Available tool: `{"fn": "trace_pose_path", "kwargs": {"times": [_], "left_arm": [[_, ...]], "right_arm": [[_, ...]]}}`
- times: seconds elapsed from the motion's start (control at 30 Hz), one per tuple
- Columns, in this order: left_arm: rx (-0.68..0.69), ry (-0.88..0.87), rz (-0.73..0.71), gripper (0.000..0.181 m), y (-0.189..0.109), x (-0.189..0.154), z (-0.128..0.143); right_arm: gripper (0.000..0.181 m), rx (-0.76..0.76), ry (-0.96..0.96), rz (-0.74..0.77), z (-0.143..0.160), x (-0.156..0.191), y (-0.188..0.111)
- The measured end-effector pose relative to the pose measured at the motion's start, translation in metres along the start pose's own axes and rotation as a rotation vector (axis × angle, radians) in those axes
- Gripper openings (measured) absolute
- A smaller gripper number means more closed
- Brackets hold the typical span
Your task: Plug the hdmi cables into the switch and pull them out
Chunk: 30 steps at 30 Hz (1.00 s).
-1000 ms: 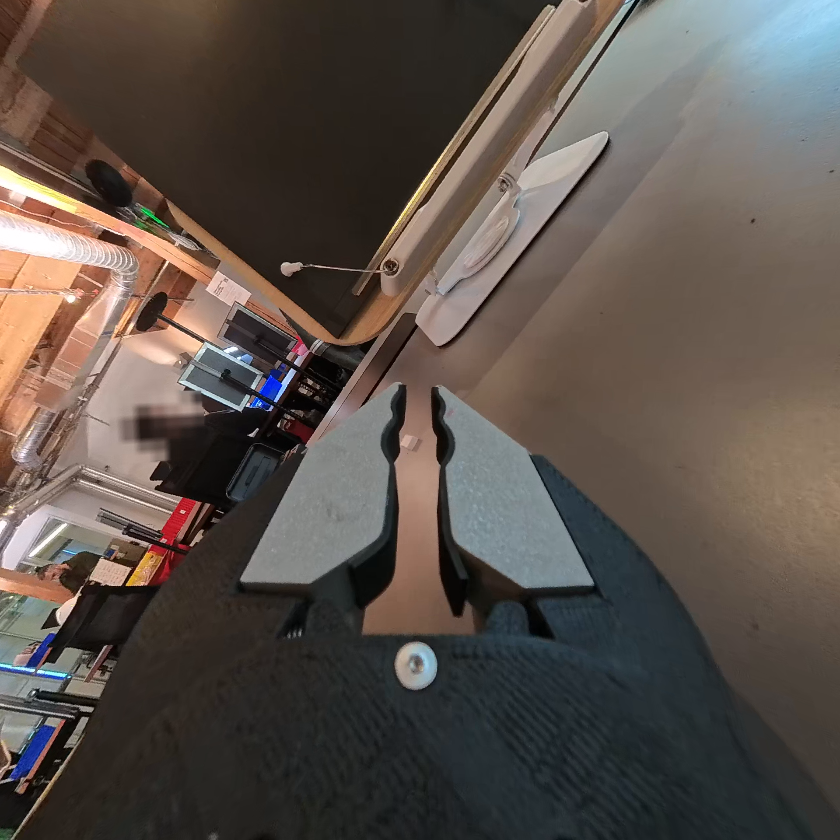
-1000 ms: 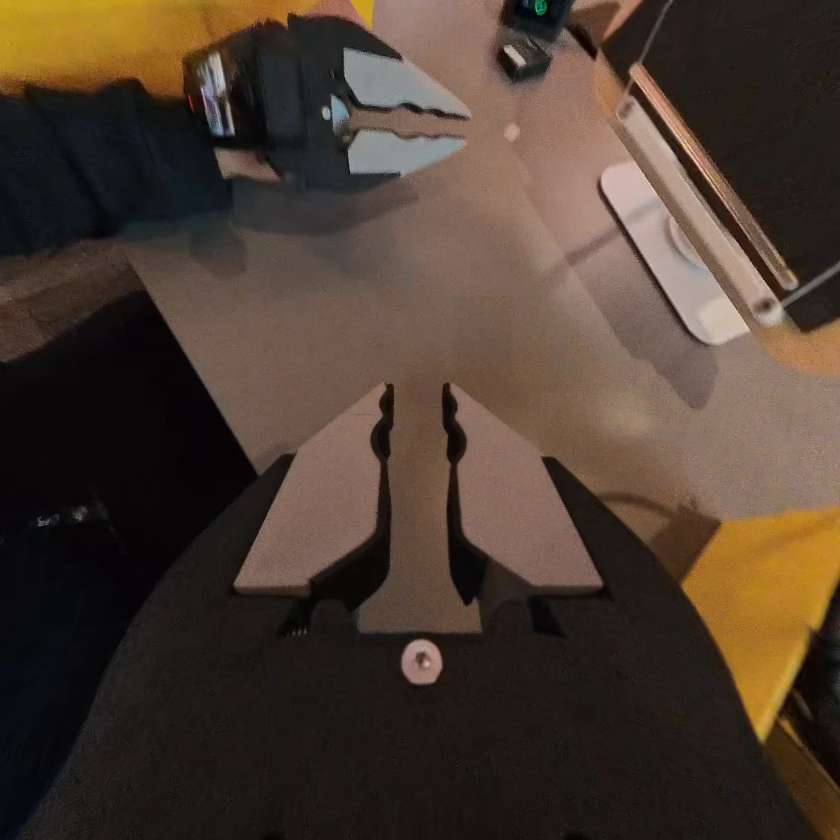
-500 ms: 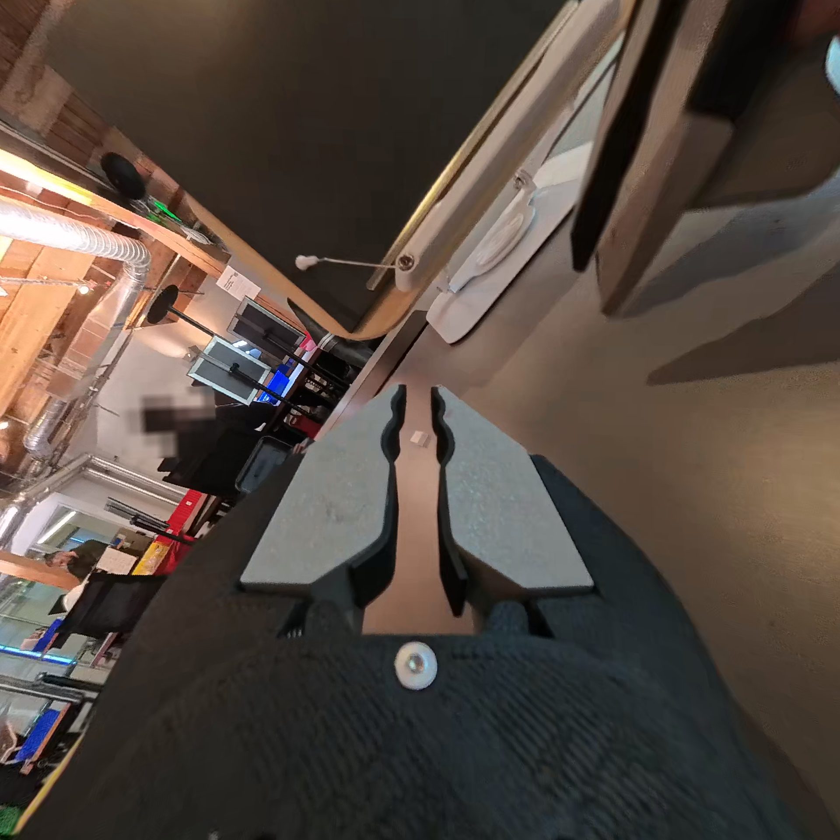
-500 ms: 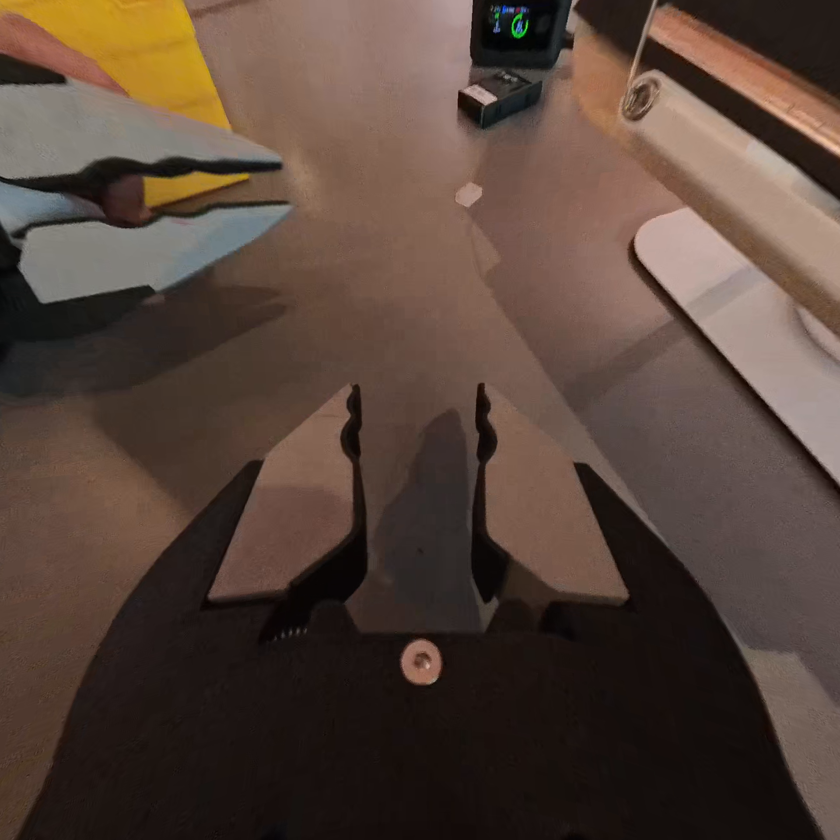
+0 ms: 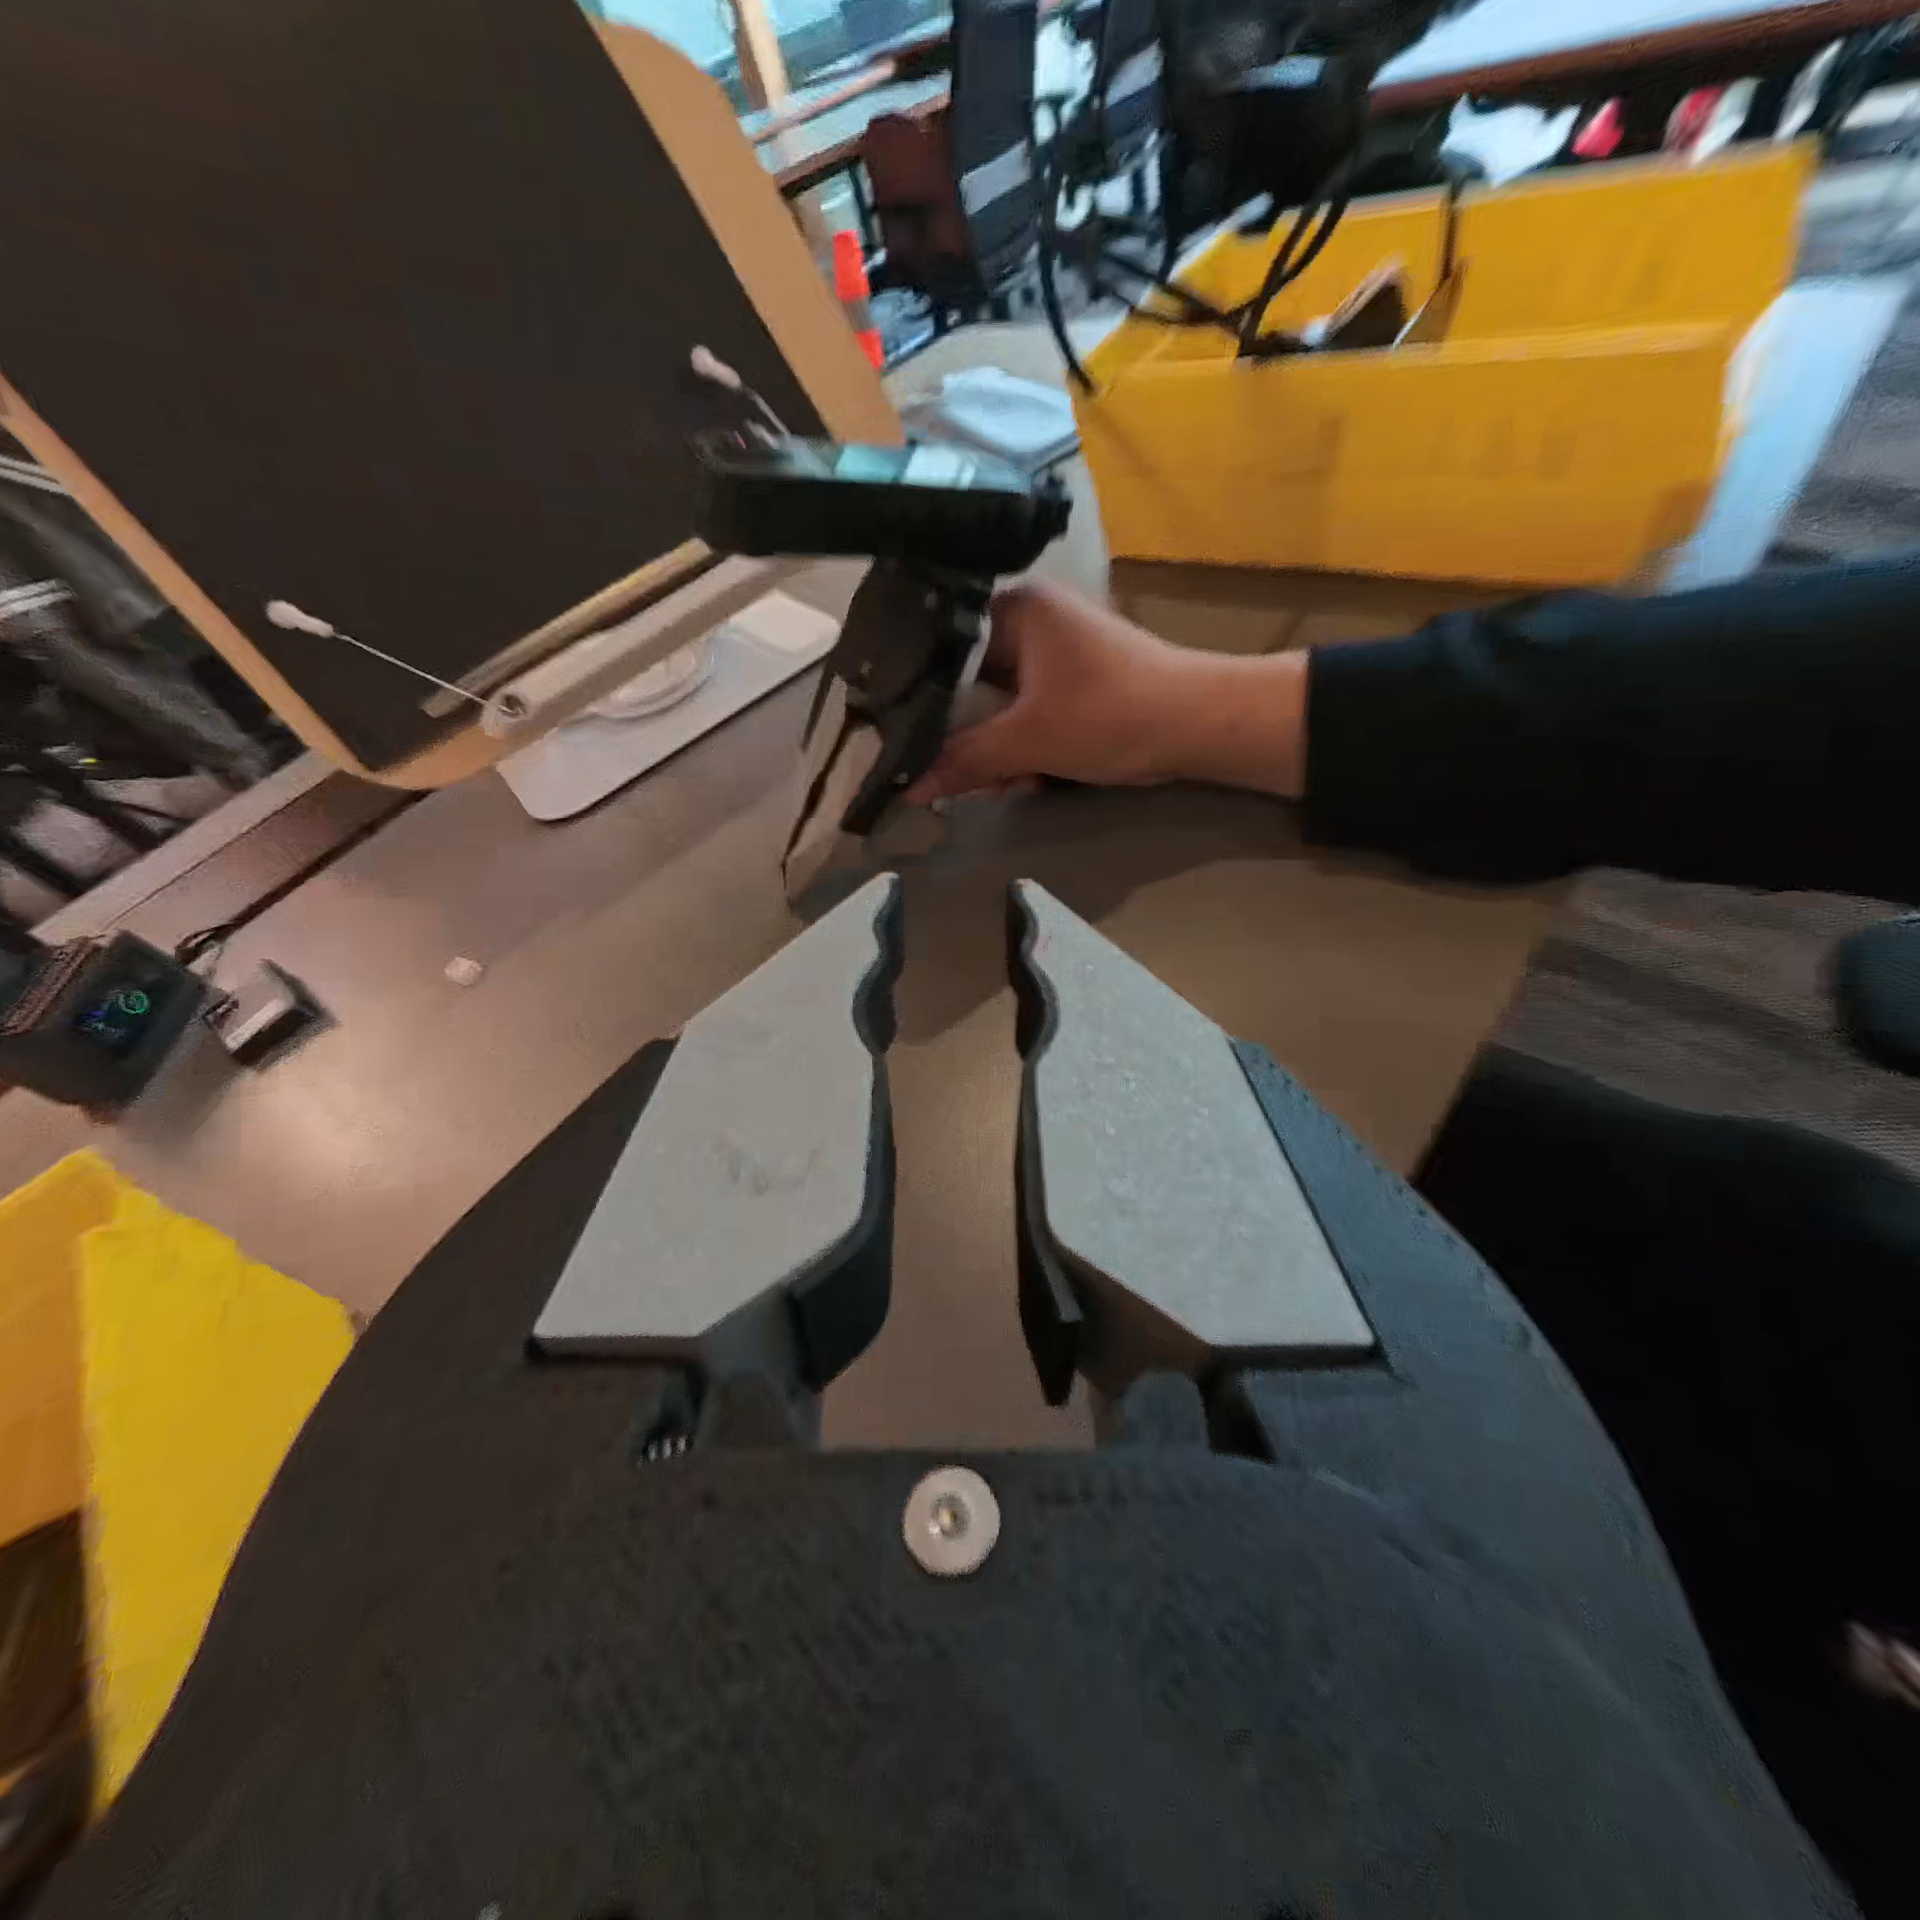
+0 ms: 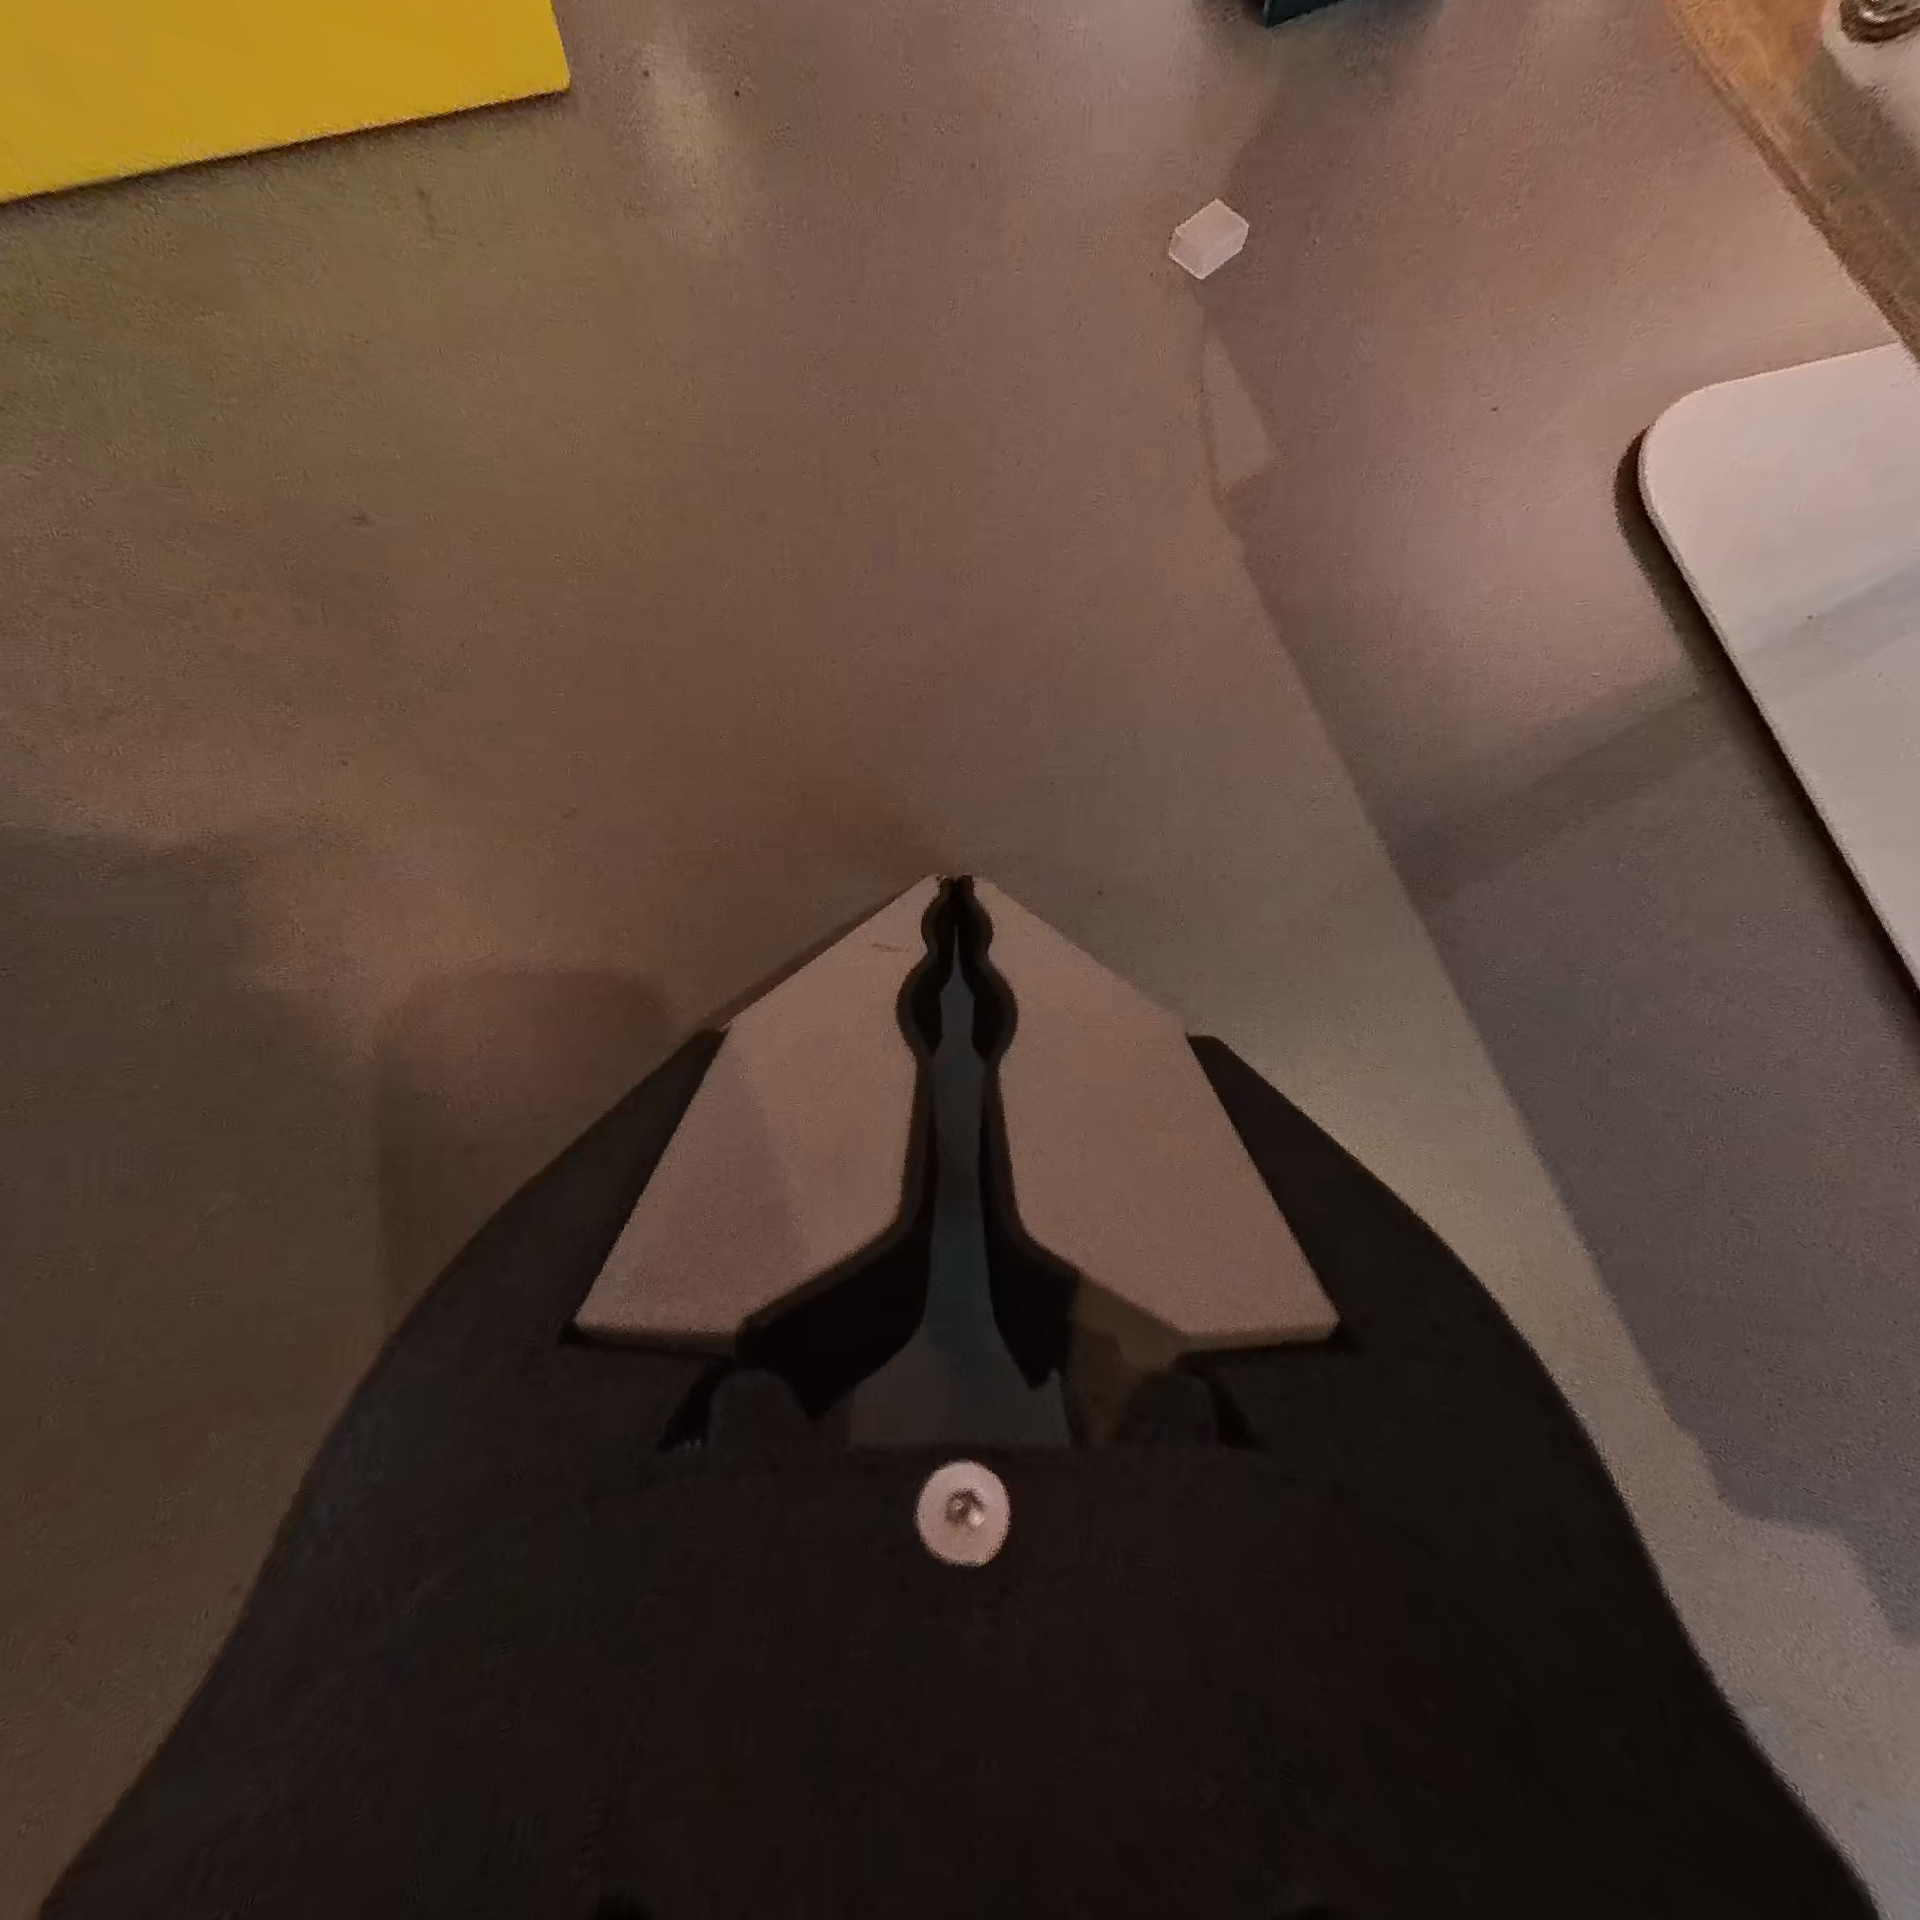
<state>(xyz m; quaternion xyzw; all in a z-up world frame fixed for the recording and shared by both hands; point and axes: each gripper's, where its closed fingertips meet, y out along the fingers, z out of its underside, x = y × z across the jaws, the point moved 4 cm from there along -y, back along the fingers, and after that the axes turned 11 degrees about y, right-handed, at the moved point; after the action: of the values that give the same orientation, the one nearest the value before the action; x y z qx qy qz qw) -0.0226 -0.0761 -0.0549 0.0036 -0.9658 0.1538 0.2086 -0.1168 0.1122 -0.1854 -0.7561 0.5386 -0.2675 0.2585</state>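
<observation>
Left gripper (image 5: 954, 894): pads spread, nothing between them, hanging over the brown table (image 5: 520, 935). Right gripper (image 6: 956, 883): fingertips pressed together on nothing, nose tilted down to the tabletop, held by a hand (image 5: 1091, 696) just ahead of the left one and slightly to its right.

Close on the left: corner of a yellow bin (image 5: 156, 1351). Farther left along the table: small black box (image 5: 265, 1023) beside a device with a lit screen (image 5: 114, 1013); possibly the switch, cannot tell at this size. Near them, a small white cube (image 6: 1207, 237), apart from both tools.

Behind the right gripper: white stand base (image 5: 665, 707) under a dark panel.

Farthest, ahead and to the right: second yellow bin (image 5: 1403, 457) with black cables (image 5: 1268, 249) hanging out of it, probably the hdmi cables; plugs not visible, blurred.

Judgement: nothing picked up yet, task at its start. Cables well apart from both tools, beyond the right gripper, so nearer to the right side. Likely switch on the opposite, left side, so nearer to the left gripper. Needs a reach far-right first, with the shut pads parted on the way.
</observation>
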Motion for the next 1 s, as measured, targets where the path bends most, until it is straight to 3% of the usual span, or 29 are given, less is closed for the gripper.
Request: {"fn": "trace_pose_path", "kwargs": {"times": [0.1, 0.2, 0.4, 0.53, 0.67, 0.77, 0.87, 1.0], "left_arm": [[0.027, 0.049, 0.008, 0.017, -0.060, 0.037, -0.008], [0.269, 0.138, -0.081, 0.017, -0.093, 0.085, 0.028], [0.630, 0.226, -0.061, 0.027, -0.105, 0.124, 0.106], [0.685, 0.305, -0.035, 0.023, -0.098, 0.129, 0.124], [0.663, 0.305, 0.003, 0.003, -0.091, 0.131, 0.122], [0.673, 0.239, 0.000, 0.002, -0.093, 0.145, 0.117], [0.570, 0.181, -0.167, 0.002, -0.100, 0.182, 0.091], [0.390, 0.137, -0.483, 0.000, -0.125, 0.243, 0.037]], "right_arm": [[0.000, 0.005, 0.012, -0.020, 0.000, 0.001, -0.001], [0.000, 0.004, 0.014, -0.023, -0.001, 0.000, 0.000], [0.000, 0.004, 0.014, -0.024, -0.001, -0.003, 0.000], [0.000, 0.004, 0.010, -0.020, -0.001, -0.004, 0.000], [0.000, 0.007, 0.022, -0.032, -0.001, -0.005, 0.000], [0.000, 0.008, 0.022, -0.032, -0.002, -0.005, 0.000], [0.000, 0.009, 0.025, -0.037, -0.002, -0.005, 0.000], [0.000, 0.010, 0.034, -0.045, -0.002, -0.005, 0.000]]}}
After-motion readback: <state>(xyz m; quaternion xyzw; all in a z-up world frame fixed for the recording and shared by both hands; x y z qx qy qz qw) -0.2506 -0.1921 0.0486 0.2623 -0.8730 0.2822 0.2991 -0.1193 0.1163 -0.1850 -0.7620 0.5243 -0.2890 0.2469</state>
